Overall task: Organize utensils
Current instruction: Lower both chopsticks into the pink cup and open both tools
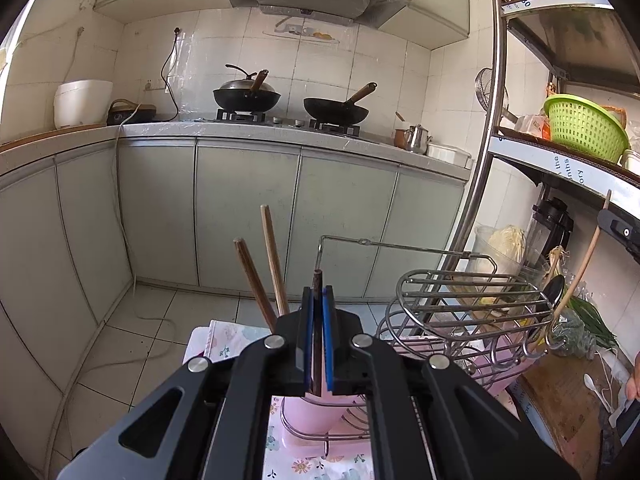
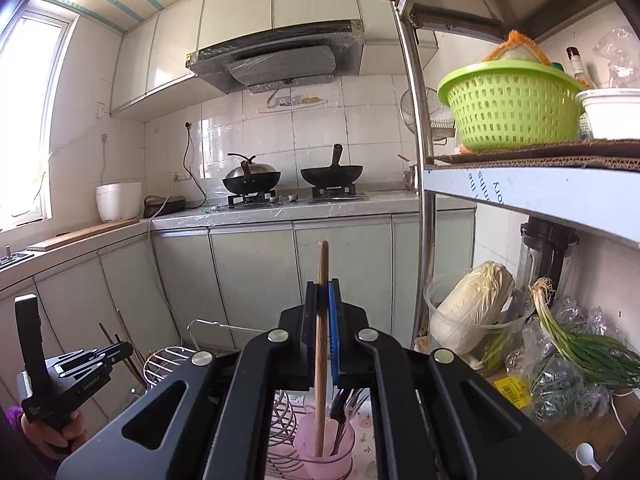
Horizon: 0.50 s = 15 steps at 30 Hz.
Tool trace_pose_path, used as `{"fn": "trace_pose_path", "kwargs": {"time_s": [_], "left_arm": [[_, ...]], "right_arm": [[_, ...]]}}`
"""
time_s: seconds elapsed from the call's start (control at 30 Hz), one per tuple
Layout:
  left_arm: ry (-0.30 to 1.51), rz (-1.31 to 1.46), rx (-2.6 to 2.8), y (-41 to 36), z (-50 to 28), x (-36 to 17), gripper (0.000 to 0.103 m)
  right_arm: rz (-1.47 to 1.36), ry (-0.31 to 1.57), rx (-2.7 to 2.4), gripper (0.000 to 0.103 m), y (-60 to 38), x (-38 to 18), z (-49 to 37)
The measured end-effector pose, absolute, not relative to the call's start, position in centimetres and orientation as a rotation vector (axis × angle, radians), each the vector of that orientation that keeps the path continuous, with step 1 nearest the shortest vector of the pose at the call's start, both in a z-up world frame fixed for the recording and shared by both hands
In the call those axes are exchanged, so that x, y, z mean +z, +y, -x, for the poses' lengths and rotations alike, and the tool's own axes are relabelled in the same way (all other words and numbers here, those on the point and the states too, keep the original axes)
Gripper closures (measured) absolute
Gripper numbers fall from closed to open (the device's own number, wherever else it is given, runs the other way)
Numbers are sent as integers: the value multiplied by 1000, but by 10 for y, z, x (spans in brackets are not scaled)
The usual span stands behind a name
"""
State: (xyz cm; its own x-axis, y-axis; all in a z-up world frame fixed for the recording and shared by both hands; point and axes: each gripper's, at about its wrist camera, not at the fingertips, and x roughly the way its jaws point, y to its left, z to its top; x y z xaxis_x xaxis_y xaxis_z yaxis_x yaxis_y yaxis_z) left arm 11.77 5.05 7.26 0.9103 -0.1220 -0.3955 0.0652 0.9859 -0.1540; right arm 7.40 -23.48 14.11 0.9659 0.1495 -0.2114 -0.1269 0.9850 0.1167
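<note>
Kitchen cabinets and a stove with two woks fill the background, and close in front a floral-cloth tabletop (image 1: 224, 344) carries the work. On it a chrome wire utensil rack (image 1: 460, 312) holds two pale pink plastic cups. The left tool (image 1: 317, 320) is clamped on a dark brown wooden chopstick (image 1: 317, 344) that stands upright over the nearer pink cup (image 1: 312, 416); two more brown chopsticks (image 1: 264, 272) lean out just beside it. The right tool (image 2: 323, 332) is pinched onto a slim, light bamboo-coloured handle (image 2: 321, 320), whose lower end already reaches into the other pink cup (image 2: 326, 446), beside some dark-handled cutlery (image 2: 340, 412) standing there. Which bamboo utensil it is cannot be told.

The step in hand looks like dropping each stick into its cup. To do it well, I would keep both sticks vertical and lower until the tip rests on the cup's bottom before loosening the grip, so nothing bounces or tips the light cups. Separating the pads only slightly should let the stick slide free without flicking its neighbours.
</note>
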Motion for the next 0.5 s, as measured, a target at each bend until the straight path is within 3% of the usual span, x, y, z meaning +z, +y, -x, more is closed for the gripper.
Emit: {"fn": "trace_pose_path", "kwargs": {"time_s": [0.4, 0.5], "left_arm": [[466, 140, -103, 46, -121, 56, 99], [472, 136, -106, 44, -120, 55, 94]], "right_arm": [[-169, 407, 155, 97, -238, 85, -100], [-157, 407, 152, 97, -235, 80, -99]]}}
